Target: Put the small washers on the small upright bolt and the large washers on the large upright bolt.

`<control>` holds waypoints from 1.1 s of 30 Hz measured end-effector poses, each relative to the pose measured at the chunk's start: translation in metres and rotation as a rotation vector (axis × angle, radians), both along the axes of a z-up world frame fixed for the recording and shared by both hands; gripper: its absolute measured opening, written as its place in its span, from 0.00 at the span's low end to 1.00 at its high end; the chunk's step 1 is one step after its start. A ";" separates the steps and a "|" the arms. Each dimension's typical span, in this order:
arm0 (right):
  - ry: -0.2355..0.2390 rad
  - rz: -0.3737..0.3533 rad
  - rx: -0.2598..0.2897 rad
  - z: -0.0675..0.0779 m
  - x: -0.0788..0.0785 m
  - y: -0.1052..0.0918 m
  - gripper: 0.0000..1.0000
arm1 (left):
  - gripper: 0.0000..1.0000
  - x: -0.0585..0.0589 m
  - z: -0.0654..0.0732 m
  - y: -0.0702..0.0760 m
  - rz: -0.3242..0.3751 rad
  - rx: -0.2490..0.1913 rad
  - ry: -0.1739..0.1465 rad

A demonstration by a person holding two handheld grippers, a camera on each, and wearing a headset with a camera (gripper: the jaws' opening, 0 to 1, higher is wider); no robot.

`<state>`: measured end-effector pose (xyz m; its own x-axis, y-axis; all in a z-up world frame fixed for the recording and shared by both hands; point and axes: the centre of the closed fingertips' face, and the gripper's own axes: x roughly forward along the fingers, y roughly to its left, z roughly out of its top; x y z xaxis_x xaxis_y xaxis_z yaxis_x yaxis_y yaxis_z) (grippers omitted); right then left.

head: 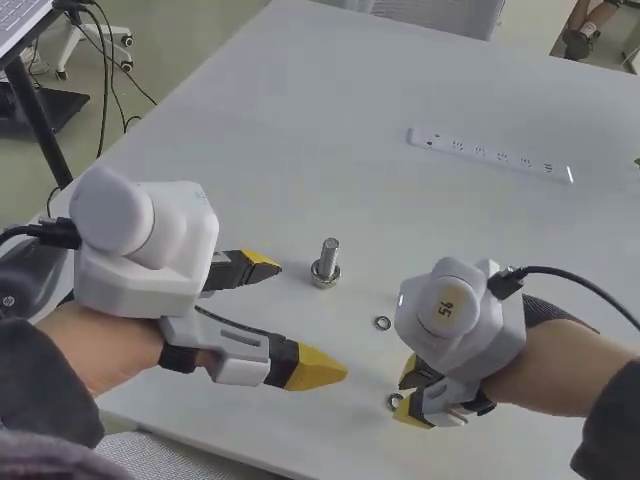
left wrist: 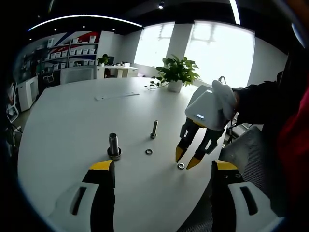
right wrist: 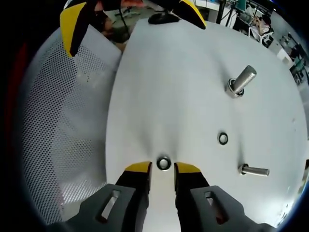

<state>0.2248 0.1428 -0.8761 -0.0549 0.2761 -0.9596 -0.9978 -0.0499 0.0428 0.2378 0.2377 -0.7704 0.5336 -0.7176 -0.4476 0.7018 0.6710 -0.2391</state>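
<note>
The large bolt (head: 326,262) (left wrist: 113,145) (right wrist: 240,80) stands upright mid-table. Beyond it the thin small bolt (left wrist: 154,129) (right wrist: 254,169) is upright too. One washer (head: 382,323) (left wrist: 148,152) (right wrist: 222,138) lies flat between the bolts. A second washer (head: 394,402) (left wrist: 181,166) (right wrist: 163,163) lies near the table's front edge. My right gripper (head: 418,398) (left wrist: 187,158) (right wrist: 162,169) points down over it, jaws slightly apart, one yellow tip on each side and not touching it. My left gripper (head: 295,318) (left wrist: 163,166) hovers wide open and holds nothing, left of the large bolt.
A white power strip (head: 490,155) lies at the far side of the round white table (head: 300,120). A potted plant (left wrist: 176,75) stands at the table's far edge. A mesh chair (right wrist: 63,121) sits just off the near edge by the right gripper.
</note>
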 end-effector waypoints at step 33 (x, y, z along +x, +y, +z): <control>-0.066 0.000 0.005 -0.002 0.018 -0.003 0.14 | 0.81 0.002 -0.001 0.001 0.006 -0.003 0.001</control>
<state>0.2424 0.1395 -0.8779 0.0081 0.2807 -0.9598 -0.9985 -0.0500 -0.0231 0.2394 0.2385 -0.7712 0.5377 -0.7154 -0.4461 0.6974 0.6747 -0.2415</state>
